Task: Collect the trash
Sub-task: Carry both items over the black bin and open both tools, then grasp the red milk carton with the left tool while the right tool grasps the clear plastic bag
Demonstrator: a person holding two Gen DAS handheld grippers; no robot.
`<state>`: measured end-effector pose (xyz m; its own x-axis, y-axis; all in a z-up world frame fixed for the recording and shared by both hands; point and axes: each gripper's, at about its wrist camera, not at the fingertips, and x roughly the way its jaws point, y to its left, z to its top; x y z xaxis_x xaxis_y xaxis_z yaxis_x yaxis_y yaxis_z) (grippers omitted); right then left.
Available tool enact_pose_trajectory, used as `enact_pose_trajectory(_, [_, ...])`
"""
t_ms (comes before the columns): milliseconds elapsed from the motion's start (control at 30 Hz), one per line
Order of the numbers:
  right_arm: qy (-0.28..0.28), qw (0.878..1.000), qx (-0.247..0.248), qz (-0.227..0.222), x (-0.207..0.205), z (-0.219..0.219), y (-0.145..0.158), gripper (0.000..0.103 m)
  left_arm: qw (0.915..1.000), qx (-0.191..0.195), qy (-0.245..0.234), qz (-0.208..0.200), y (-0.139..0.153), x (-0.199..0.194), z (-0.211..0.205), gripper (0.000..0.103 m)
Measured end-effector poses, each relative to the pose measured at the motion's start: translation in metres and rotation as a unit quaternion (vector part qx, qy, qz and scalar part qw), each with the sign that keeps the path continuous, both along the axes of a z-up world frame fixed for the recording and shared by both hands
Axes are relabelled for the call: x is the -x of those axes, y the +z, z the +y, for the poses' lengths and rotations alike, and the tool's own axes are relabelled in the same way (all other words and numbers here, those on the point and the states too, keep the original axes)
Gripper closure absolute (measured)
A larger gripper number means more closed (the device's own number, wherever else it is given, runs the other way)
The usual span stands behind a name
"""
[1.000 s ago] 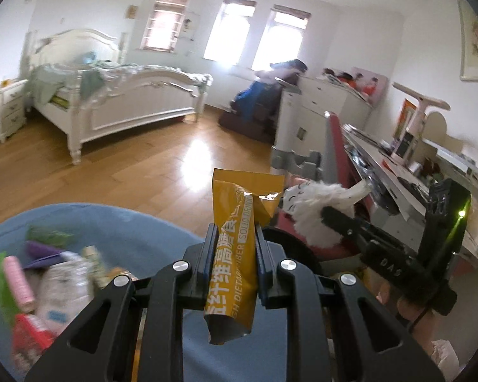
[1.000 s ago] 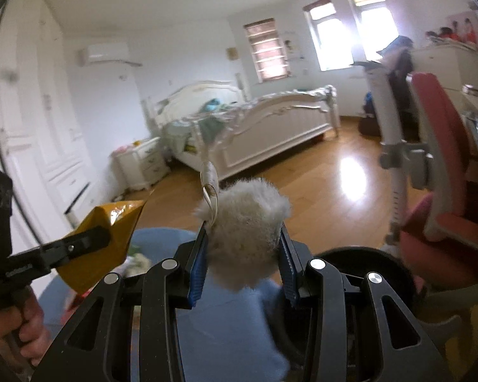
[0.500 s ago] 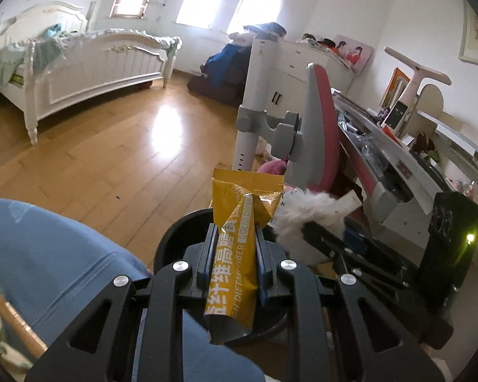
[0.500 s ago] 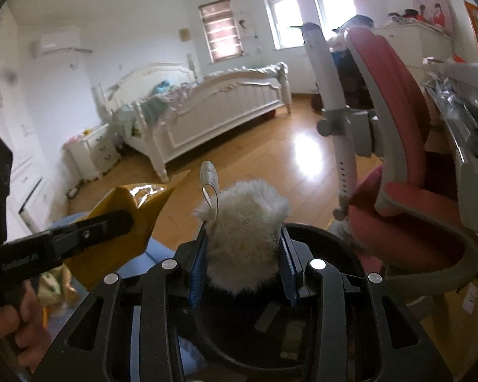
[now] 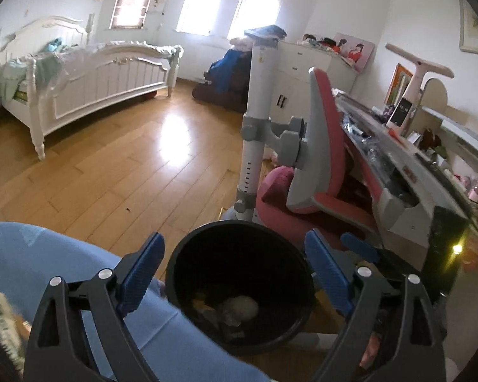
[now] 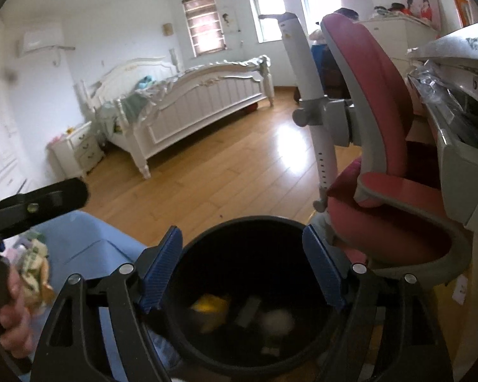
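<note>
A black trash bin (image 5: 188, 248) stands on the wooden floor; it also shows in the right wrist view (image 6: 207, 242). My left gripper (image 5: 235, 270) is open and empty above its mouth. My right gripper (image 6: 242, 267) is open and empty above the same bin. Inside lie the yellow wrapper (image 6: 212, 310) and the white fluffy ball (image 6: 277, 320); the ball also shows in the left wrist view (image 5: 240, 308). More trash lies on the blue surface (image 5: 47, 264) at the left, including a patterned packet (image 6: 35, 273).
A pink desk chair (image 5: 315, 172) on a white post stands right behind the bin. A cluttered desk (image 5: 408, 172) runs along the right. A white bed (image 5: 89, 82) stands at the far left across open wooden floor (image 5: 118, 172).
Both grippers have opened over the bin. The yellow wrapper and the white fluffy ball have dropped out of the jaws and now lie inside it.
</note>
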<state>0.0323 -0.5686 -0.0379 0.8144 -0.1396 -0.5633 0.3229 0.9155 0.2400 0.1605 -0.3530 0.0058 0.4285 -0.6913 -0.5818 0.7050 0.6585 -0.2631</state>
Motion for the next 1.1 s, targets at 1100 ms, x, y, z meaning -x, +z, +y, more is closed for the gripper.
enact_pose_trajectory(1100, [0.365, 0.911, -0.148, 0.118, -0.125, 0.331, 0.016, 0.056, 0.9798, -0.114, 0.159, 0.041, -0.06, 0.008, 0.299, 0.039])
